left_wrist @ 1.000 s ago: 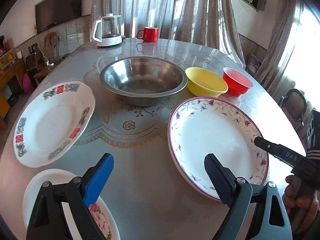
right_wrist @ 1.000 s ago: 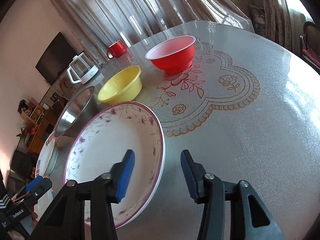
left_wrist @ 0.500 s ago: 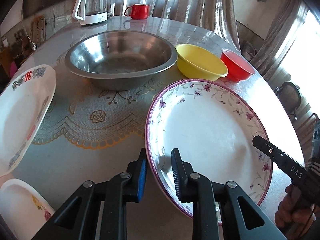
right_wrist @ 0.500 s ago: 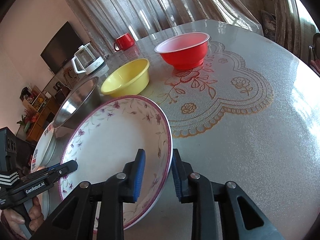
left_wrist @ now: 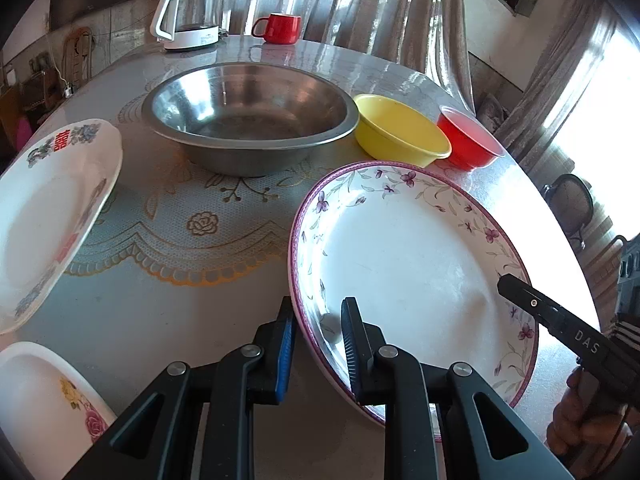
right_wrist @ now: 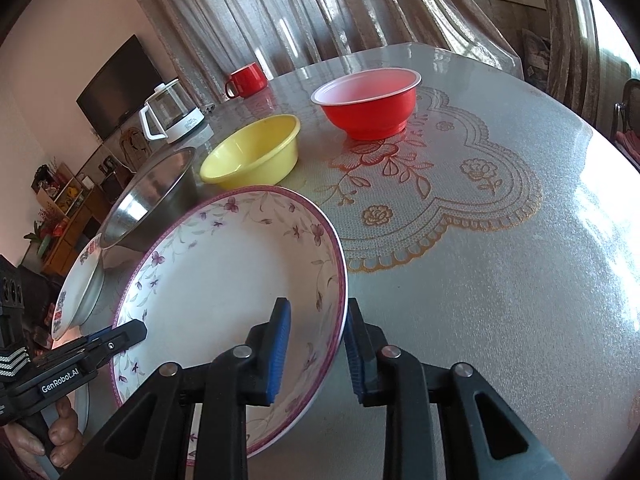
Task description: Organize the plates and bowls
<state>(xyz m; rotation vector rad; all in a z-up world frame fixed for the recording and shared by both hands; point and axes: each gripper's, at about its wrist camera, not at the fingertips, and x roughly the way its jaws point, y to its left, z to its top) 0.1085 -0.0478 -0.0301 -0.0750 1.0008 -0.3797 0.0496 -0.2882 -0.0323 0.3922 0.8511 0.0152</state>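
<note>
Landmark: the large white ceramic plate with purple rim and floral border [left_wrist: 408, 264], glossy, shallow, lying on the tabletop [left_wrist: 168, 320] at its near right. Left of it: a white ceramic plate with red and blue motifs [left_wrist: 48, 216], and nearer, a white plate with a pink rose print [left_wrist: 44, 404]. Behind it, left to right: a wide stainless-steel basin [left_wrist: 248, 120], a yellow plastic bowl [left_wrist: 400, 132], a red plastic bowl with white interior [left_wrist: 466, 144]; further back, a glass kettle on a white base [left_wrist: 190, 16] and a red mug [left_wrist: 278, 28]. Grip: the left gripper [left_wrist: 316, 340] is clamped on the plate's near-left rim, having just closed; the right gripper [right_wrist: 316, 344] has likewise just closed and pinches the opposite rim. The plate spans between both grippers, equally near each, so a lift likely needs both rising together to keep it level.
</note>
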